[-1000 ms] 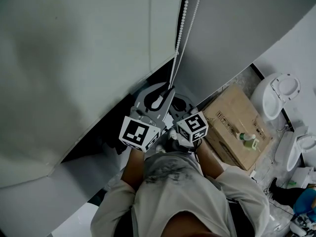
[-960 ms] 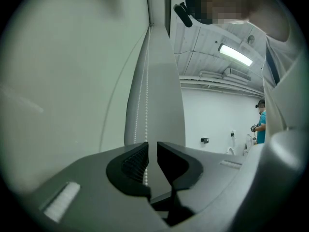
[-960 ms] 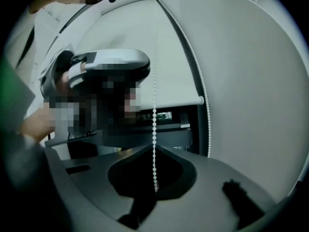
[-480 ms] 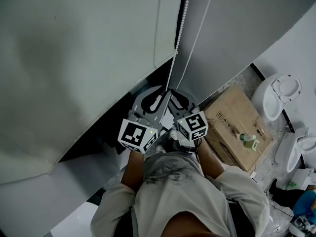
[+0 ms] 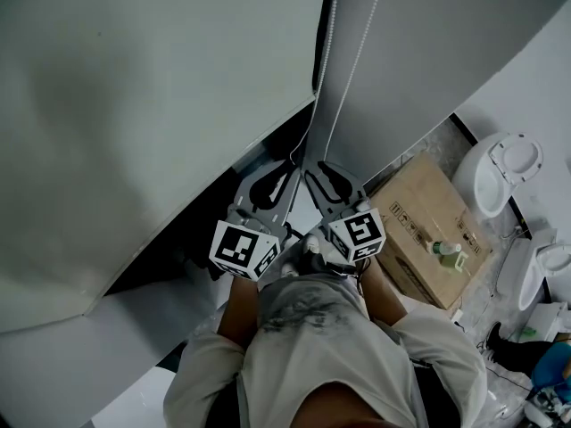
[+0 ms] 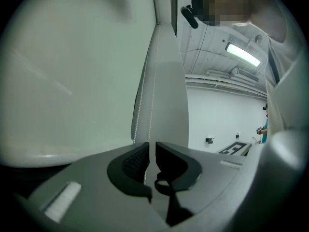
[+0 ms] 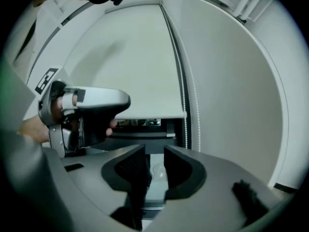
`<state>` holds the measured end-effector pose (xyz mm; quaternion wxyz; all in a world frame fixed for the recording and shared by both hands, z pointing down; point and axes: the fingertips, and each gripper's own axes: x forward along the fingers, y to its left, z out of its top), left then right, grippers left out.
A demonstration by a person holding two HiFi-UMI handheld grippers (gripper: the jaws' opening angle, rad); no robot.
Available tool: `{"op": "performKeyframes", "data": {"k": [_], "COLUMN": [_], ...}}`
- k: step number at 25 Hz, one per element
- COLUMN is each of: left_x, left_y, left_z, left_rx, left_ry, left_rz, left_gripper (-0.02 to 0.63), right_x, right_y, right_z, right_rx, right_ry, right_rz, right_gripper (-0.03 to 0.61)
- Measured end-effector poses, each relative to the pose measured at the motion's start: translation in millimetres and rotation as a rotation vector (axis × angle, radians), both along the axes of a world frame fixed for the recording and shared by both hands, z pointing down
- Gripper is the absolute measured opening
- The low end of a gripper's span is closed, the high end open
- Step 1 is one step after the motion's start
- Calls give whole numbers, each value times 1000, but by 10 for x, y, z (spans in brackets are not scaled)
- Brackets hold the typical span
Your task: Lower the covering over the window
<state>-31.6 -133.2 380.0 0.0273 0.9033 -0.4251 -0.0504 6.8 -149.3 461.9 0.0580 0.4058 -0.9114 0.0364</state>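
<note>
Overhead, cord (image 5: pixel 325 52) cropped, left hand-held gripper (image 6: pixel 149 151) closing round it, right hand-held gripper (image 7: pixel 154 156) opening wide, empty

Floor (image 5: pixel 439 146): speckled grey, seen only in the right part of the head view, running from mid-right down to the lower right corner. Cardboard box (image 5: pixel 412 214) lies flat on it, right of centre. Two white basin-shaped fixtures sit beyond the box: one at upper right (image 5: pixel 505 173), one at the right edge (image 5: pixel 546 264). Small clutter in the lower right corner, too small to identify.
</note>
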Motion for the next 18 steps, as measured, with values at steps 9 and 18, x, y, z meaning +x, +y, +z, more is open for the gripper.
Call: {"op": "performKeyframes", "data": {"k": [9,18], "left_x": [-147,-195], "left_y": [78,178], "left_z": [4,179], "left_rx": [29,7], "left_ry": [21,32], "left_rz": [-18,-32], "left_gripper": [3,3], "right_x": [52,176], "right_y": [182,344], "right_z": [-734,-774], "right_rx": [145,122], "right_ry": [-105,-120], "right_rz": [-31,-49], "right_gripper": [18,17]}}
